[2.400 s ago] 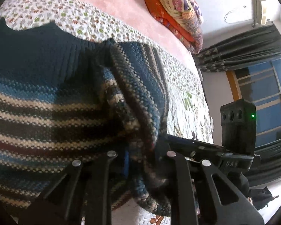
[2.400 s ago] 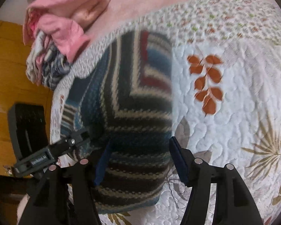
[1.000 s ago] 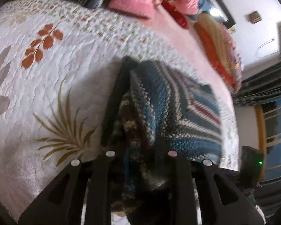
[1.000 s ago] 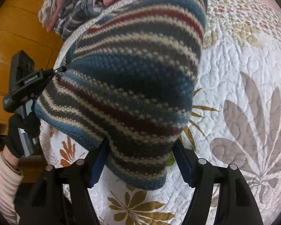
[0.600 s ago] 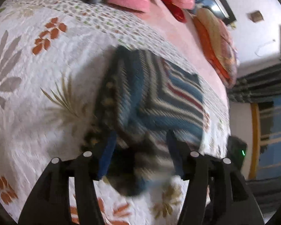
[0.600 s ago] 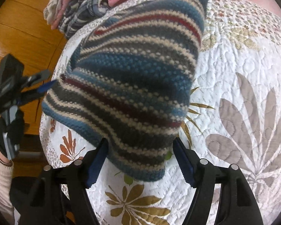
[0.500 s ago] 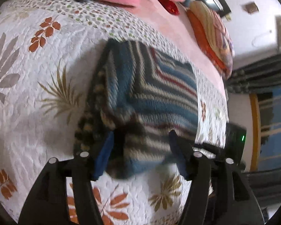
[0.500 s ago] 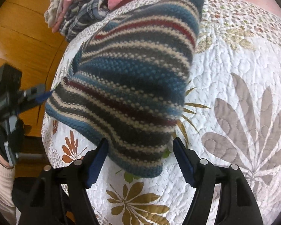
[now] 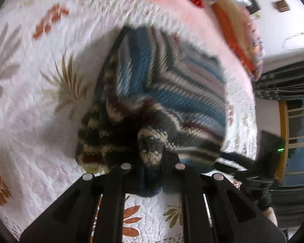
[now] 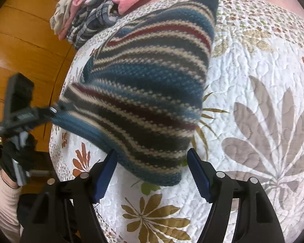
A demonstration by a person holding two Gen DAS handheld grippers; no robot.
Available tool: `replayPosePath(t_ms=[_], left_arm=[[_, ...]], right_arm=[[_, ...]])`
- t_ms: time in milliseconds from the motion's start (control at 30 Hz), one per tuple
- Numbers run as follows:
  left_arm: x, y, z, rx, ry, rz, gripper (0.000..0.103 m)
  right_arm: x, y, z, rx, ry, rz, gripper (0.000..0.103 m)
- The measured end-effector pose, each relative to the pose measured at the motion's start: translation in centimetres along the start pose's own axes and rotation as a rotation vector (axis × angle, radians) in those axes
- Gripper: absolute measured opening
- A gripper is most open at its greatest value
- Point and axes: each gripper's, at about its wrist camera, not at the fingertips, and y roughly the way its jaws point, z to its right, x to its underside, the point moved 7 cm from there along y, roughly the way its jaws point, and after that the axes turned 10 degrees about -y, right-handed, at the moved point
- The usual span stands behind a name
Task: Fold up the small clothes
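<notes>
A striped knit sweater (image 9: 172,85) in blue, cream, dark grey and red lies folded on a white floral quilt (image 9: 30,121). My left gripper (image 9: 153,166) is shut on a bunched part of its near edge, and the knit is puckered up between the fingers. From the right wrist view the sweater (image 10: 148,85) fills the middle, and the left gripper (image 10: 56,109) pinches its blue hem at the left, lifting that corner. My right gripper (image 10: 152,160) stands open, its blue pads on either side of the sweater's near corner, not touching it.
A pile of pink and plaid clothes (image 10: 87,18) sits at the far edge of the quilt (image 10: 263,101). Stacked orange bedding (image 9: 239,32) lies far right. A wooden surface (image 10: 20,40) borders the bed. A gloved hand and pale sleeve (image 10: 6,182) hold the left tool.
My left gripper, open over the sweater half a second ago, has shut on its near edge and bunched it. The right gripper stayed open and barely moved.
</notes>
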Motion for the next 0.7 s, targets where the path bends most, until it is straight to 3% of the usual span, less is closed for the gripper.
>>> replayPosePath(t_ms=[100, 167, 333, 567, 667, 700], left_arm=[[-0.8, -3.1, 0.3, 0.05, 0.036, 0.047, 0.009], [-0.7, -3.3, -0.4, 0.02, 0.071, 0.046, 0.009], [0.3, 1.7, -4.1, -0.143, 0.075, -0.046, 0.01], [0.8, 5.0, -5.3, -0.217, 0.113, -0.065, 0.014], [1.0, 4.9, -5.0, -0.201, 0.106, -0.082, 0.017], [1.0, 4.7, -4.9, -0.186, 0.1, -0.099, 0.023]], right_arm=[[-0.1, 0.5, -0.9, -0.017, -0.012, -0.002, 0.072], [-0.1, 0.8, -1.4, -0.027, -0.017, -0.004, 0.072], [0.3, 1.7, -1.3, 0.017, -0.032, -0.031, 0.072], [1.5, 3.6, 0.6, 0.122, -0.039, -0.104, 0.07], [1.6, 3.7, 0.8, 0.114, -0.039, -0.113, 0.07], [1.5, 3.7, 0.8, 0.113, -0.043, -0.117, 0.07]])
